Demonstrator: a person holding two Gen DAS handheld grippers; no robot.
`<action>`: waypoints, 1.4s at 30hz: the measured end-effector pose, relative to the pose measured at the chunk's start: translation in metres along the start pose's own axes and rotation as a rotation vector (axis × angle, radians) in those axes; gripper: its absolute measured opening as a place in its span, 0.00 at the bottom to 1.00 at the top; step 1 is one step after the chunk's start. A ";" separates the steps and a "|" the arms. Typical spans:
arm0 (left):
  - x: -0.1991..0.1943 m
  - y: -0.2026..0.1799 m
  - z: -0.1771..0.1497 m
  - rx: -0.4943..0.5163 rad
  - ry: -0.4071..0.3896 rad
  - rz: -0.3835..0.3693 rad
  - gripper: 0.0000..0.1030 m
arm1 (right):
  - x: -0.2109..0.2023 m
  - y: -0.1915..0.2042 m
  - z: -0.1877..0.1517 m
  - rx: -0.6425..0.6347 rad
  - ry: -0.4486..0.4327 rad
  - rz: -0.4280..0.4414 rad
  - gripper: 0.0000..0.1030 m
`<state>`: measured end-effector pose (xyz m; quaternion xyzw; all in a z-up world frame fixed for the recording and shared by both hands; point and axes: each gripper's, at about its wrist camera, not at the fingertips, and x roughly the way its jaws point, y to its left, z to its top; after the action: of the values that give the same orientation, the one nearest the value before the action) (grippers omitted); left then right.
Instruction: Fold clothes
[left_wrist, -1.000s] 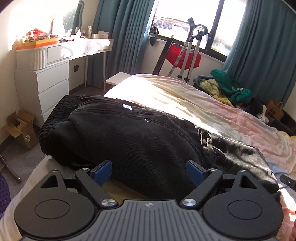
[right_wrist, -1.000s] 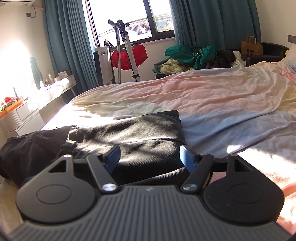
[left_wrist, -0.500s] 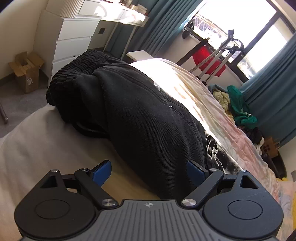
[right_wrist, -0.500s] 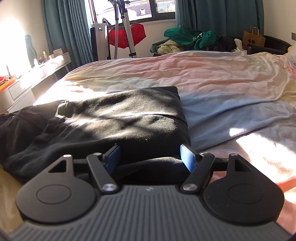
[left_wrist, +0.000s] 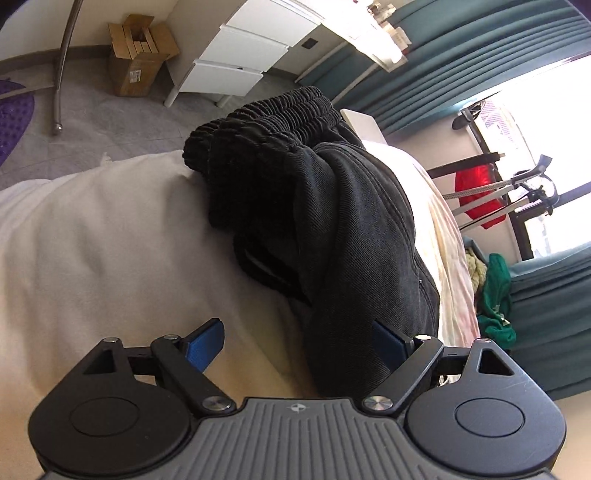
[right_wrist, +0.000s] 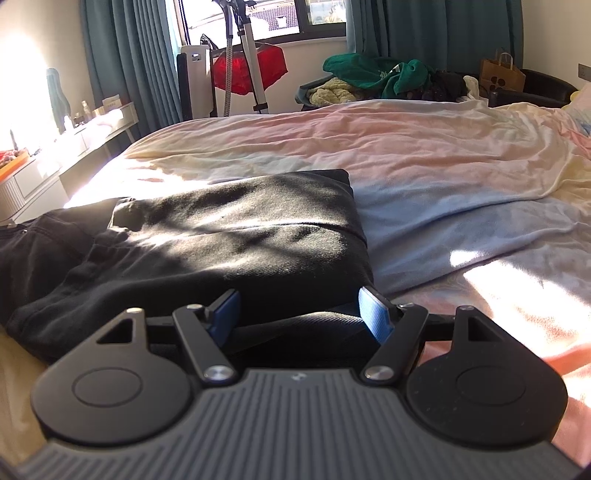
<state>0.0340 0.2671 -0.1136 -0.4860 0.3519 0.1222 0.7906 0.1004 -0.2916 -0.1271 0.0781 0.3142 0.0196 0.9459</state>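
Black trousers (left_wrist: 332, 221) with a ribbed elastic waistband (left_wrist: 266, 122) lie bunched on the pale bed sheet (left_wrist: 110, 240); the left wrist view is rolled hard to one side. My left gripper (left_wrist: 295, 341) is open, its blue pads straddling the near edge of the black cloth. In the right wrist view the folded leg end of the same black trousers (right_wrist: 236, 236) lies flat on the bed. My right gripper (right_wrist: 299, 310) is open, low at the near edge of the fold, with cloth between the pads.
A white drawer unit (left_wrist: 243, 55) and a cardboard box (left_wrist: 136, 55) stand on the grey floor beside the bed. A garment steamer with a red cloth (right_wrist: 251, 70) and a heap of green and yellow clothes (right_wrist: 369, 79) are beyond the bed, by the teal curtains (right_wrist: 443, 33).
The left gripper has rolled sideways and dropped toward the waistband end, so floor and drawers now fill the top. The right gripper has moved lower and closer to the fold. Both stay open.
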 end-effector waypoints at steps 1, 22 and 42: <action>0.005 0.001 0.002 -0.013 0.018 -0.020 0.85 | 0.000 0.000 0.000 0.003 0.000 0.000 0.70; 0.048 0.013 0.040 -0.101 -0.179 -0.152 0.52 | -0.007 0.019 0.006 -0.092 -0.109 -0.005 0.71; -0.015 -0.221 -0.069 0.768 -0.580 -0.008 0.15 | -0.003 -0.007 0.017 0.024 -0.031 -0.062 0.71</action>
<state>0.1110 0.1000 0.0282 -0.1062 0.1348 0.1106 0.9789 0.1076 -0.3011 -0.1130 0.0801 0.3018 -0.0148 0.9499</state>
